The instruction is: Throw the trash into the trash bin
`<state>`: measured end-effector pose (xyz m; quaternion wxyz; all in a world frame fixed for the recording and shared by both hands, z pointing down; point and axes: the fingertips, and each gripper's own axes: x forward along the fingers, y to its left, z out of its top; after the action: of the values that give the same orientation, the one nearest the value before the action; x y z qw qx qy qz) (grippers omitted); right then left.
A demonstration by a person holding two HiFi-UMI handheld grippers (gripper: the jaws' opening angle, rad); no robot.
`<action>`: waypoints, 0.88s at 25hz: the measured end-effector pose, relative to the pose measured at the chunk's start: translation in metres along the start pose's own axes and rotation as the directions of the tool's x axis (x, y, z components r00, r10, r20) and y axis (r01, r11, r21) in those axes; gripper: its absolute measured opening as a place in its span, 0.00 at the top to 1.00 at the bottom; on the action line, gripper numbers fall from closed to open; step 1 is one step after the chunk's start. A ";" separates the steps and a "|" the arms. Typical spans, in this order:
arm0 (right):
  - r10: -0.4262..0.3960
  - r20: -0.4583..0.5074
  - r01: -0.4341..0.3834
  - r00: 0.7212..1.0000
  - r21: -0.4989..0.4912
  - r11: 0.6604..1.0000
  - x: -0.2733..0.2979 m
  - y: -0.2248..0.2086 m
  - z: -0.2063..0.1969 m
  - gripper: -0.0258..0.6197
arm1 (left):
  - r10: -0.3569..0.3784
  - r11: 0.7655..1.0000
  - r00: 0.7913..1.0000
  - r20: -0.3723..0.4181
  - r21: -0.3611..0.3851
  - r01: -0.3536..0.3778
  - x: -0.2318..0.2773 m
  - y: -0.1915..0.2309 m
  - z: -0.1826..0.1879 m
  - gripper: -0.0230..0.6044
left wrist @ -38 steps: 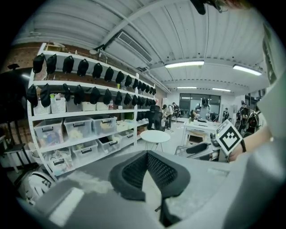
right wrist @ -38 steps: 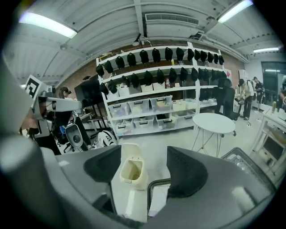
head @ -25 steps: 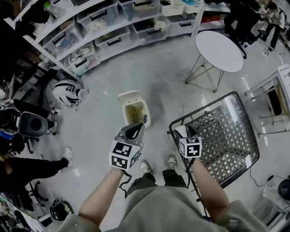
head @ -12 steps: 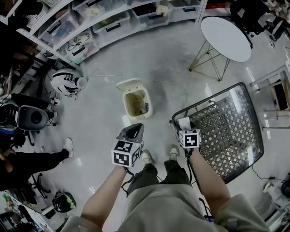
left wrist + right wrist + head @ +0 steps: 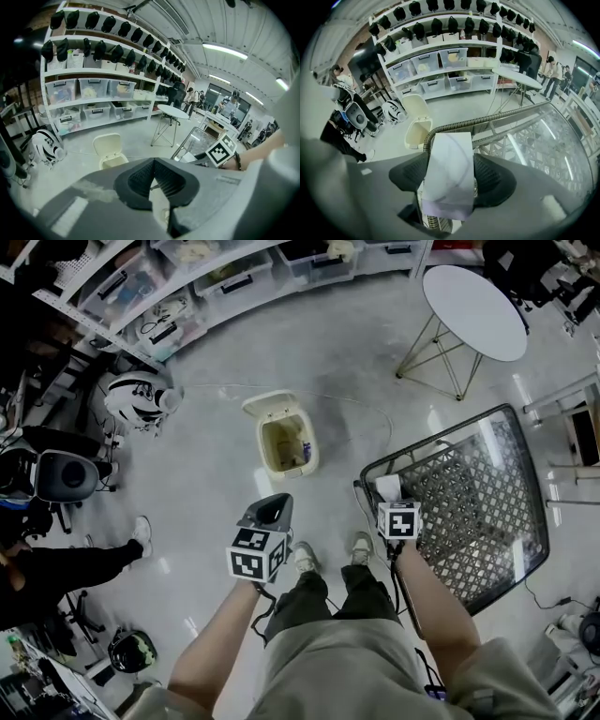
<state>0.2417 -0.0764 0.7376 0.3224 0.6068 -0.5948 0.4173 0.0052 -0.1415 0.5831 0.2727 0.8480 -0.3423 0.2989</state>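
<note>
- the head view looks steeply down on a person standing on a pale grey glossy floor (image 5: 206, 474), with a handheld gripper in each hand.
- the right gripper (image 5: 386, 493) carries the trash, a small white paper carton with a purple end (image 5: 449, 171). its ribbed fingers (image 5: 494, 180) have just been closing and now press the carton's two long sides, a firm hold for carrying.
- the left gripper (image 5: 272, 512) has its fingers (image 5: 140, 178) closed together on nothing and seems to have no part in this step.
- the cream plastic trash bin (image 5: 279, 442) stands on the floor at 12 o'clock from the left gripper and about 10 o'clock from the carton, well apart from both. its lid is flipped back, so the mouth is open for a drop.
- a dark wire-mesh cart (image 5: 469, 512) stands at 3 o'clock, just beside the right gripper.
</note>
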 end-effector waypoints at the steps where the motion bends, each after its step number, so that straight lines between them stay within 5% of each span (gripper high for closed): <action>1: 0.003 0.009 -0.003 1.000 0.007 1.000 -0.002 -0.001 0.002 0.48 | 0.004 1.000 1.000 0.001 0.001 -0.004 0.000 0.001 -0.001 0.96; 10: 0.078 0.123 -0.077 0.989 -0.016 0.997 -0.036 0.018 0.066 0.48 | 0.057 0.998 0.997 0.060 -0.007 -0.057 -0.017 0.030 0.023 0.96; 22: 0.294 0.240 -0.236 0.925 -0.245 0.941 -0.045 0.135 0.181 0.48 | 0.177 0.984 0.971 0.162 -0.006 -0.179 -0.039 0.114 0.052 0.96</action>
<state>0.1329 -0.2277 0.6031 0.2403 0.5343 -0.7513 0.3039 -0.0857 -0.2300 0.5506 0.2123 0.8366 -0.4365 0.2538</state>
